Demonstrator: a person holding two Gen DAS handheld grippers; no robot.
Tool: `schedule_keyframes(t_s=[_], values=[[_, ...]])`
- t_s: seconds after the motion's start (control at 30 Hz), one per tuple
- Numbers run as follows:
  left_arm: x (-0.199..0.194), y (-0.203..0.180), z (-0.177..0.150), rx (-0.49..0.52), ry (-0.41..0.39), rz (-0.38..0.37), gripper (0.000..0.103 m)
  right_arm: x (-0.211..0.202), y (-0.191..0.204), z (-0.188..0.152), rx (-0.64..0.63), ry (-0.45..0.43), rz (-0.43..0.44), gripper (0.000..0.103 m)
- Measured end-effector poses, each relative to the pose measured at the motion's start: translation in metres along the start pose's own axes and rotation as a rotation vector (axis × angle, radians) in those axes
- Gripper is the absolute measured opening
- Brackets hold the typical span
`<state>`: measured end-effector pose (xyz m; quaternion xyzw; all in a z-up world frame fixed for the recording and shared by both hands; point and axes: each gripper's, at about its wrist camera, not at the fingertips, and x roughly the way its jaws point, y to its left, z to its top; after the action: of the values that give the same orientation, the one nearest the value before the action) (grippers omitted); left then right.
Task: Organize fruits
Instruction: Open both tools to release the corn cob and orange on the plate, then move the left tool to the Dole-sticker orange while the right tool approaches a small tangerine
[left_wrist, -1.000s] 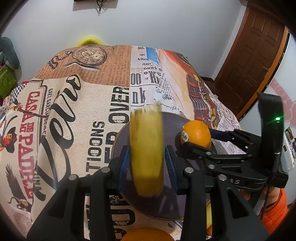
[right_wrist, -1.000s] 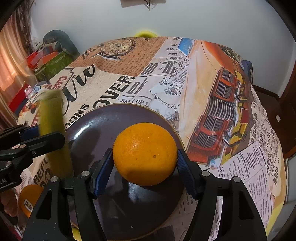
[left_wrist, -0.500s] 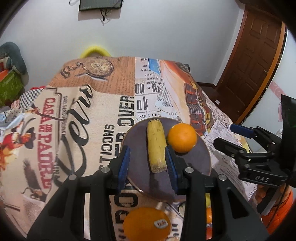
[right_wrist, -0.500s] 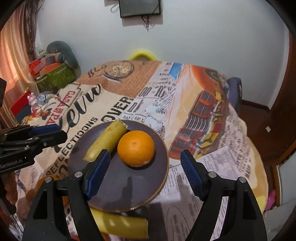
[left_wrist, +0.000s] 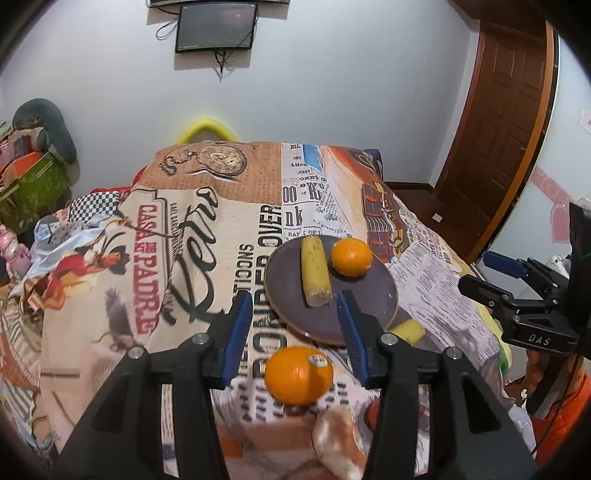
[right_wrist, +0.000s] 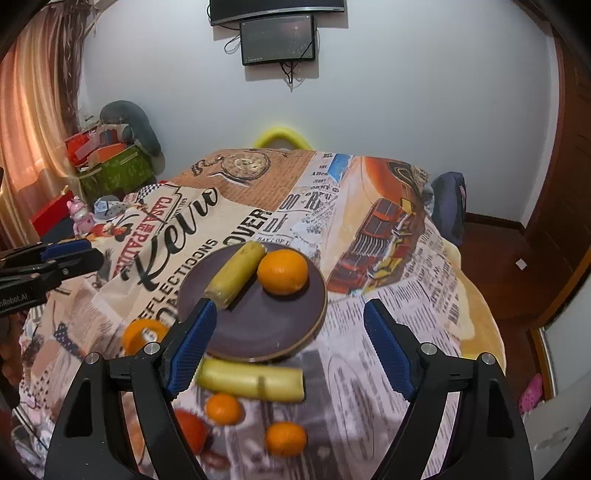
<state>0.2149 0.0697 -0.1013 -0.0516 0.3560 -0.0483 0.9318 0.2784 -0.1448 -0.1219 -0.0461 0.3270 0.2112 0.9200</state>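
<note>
A dark round plate (left_wrist: 354, 314) (right_wrist: 258, 332) on the table holds a yellow banana piece (left_wrist: 314, 271) (right_wrist: 236, 275) and an orange (left_wrist: 351, 256) (right_wrist: 282, 271) side by side. My left gripper (left_wrist: 295, 332) is open and empty, pulled back from the plate, above a stickered orange (left_wrist: 298, 374) (right_wrist: 142, 334). My right gripper (right_wrist: 288, 347) is open and empty, above a second banana piece (right_wrist: 251, 380) lying by the plate's near rim. Two small oranges (right_wrist: 223, 408) (right_wrist: 286, 437) and a red fruit (right_wrist: 190, 430) lie nearer the front edge.
The table wears a printed newspaper-pattern cloth (left_wrist: 166, 240). A brown door (left_wrist: 498, 129) stands on the right, boxes and cushions (right_wrist: 110, 162) on the left, a backpack (right_wrist: 448, 206) beside the table. The other gripper shows at each view's side (left_wrist: 517, 295) (right_wrist: 44, 266).
Both grippers let go of their fruit onto the plate, opened, and drew back and upward. The banana piece and orange now rest on the plate.
</note>
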Motion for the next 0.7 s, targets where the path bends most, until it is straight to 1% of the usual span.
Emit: schedule_keyframes(t_s=[0.13, 0.2, 0.23, 0.27, 0.43, 0.53, 0.7], values=[[-0.012, -0.001, -0.013, 0.005, 0.01, 0.011, 0.053, -0.012, 0.001, -0.014, 0.018, 0.006, 0.0, 0.083], [-0.016, -0.001, -0.021, 0.004, 0.014, 0.014, 0.06, -0.013, 0.0, -0.022, 0.027, 0.021, -0.004, 0.083], [-0.016, -0.001, -0.023, 0.002, 0.015, 0.016, 0.066, -0.015, 0.0, -0.026, 0.03, 0.029, -0.007, 0.083], [-0.016, -0.002, -0.027, 0.001, 0.017, 0.018, 0.068, -0.015, -0.001, -0.031, 0.036, 0.04, -0.012, 0.083], [-0.001, -0.006, -0.044, 0.012, 0.082, 0.003, 0.068, -0.012, -0.006, -0.047, 0.037, 0.079, -0.028, 0.083], [0.01, -0.008, -0.053, 0.015, 0.111, 0.001, 0.069, 0.0, -0.012, -0.059, 0.04, 0.131, -0.045, 0.083], [0.033, -0.007, -0.064, 0.0, 0.165, 0.005, 0.069, 0.022, -0.018, -0.077, 0.07, 0.207, -0.018, 0.082]])
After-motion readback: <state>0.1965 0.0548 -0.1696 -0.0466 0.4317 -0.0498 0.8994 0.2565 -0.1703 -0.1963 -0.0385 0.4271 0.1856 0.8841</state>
